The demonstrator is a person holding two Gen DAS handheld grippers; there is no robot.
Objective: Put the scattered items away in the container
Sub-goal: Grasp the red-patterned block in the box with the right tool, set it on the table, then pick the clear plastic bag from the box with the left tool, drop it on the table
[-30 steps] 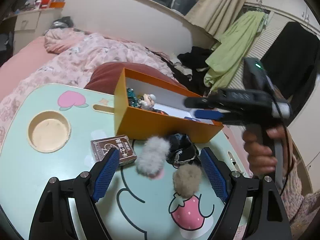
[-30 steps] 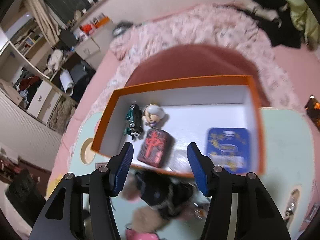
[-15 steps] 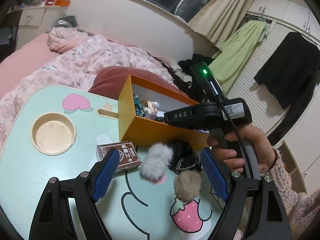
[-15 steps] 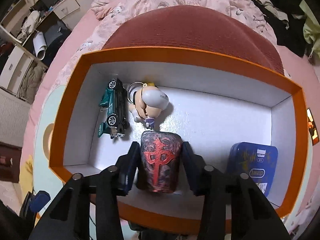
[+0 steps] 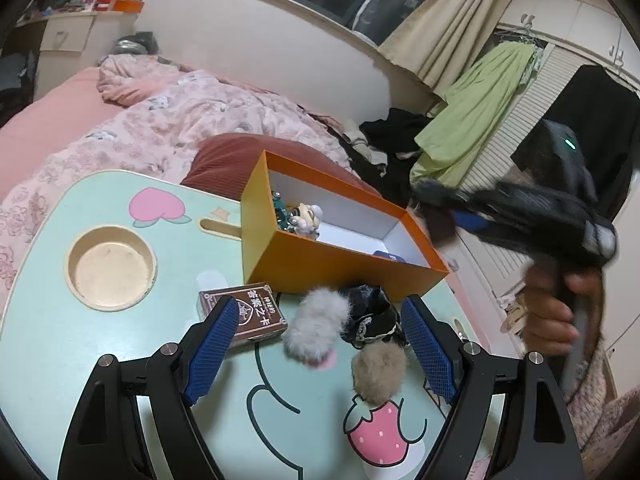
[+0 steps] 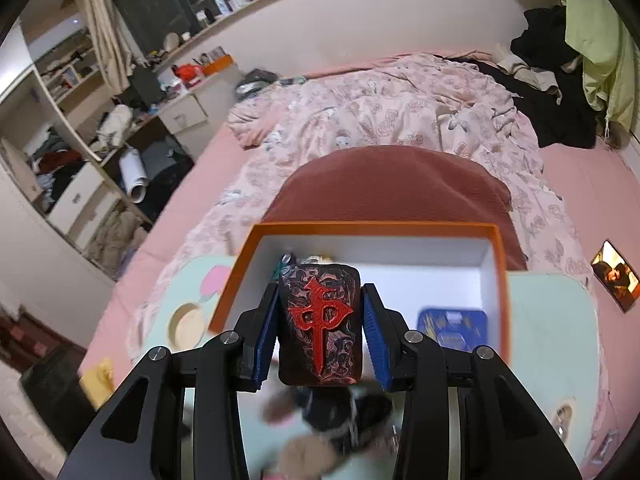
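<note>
Between the right gripper (image 6: 320, 330)'s closed jaws, the mahjong-tile block (image 6: 320, 326) could slip; the left gripper (image 5: 316, 354) gapes empty.

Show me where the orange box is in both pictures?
Left wrist: the orange box sits mid-frame on the table, just past the open left tool.
Right wrist: the box is low in the middle, behind the black-and-red block in the right tool.
Shared landmark: the red cushion behind the box.
</note>
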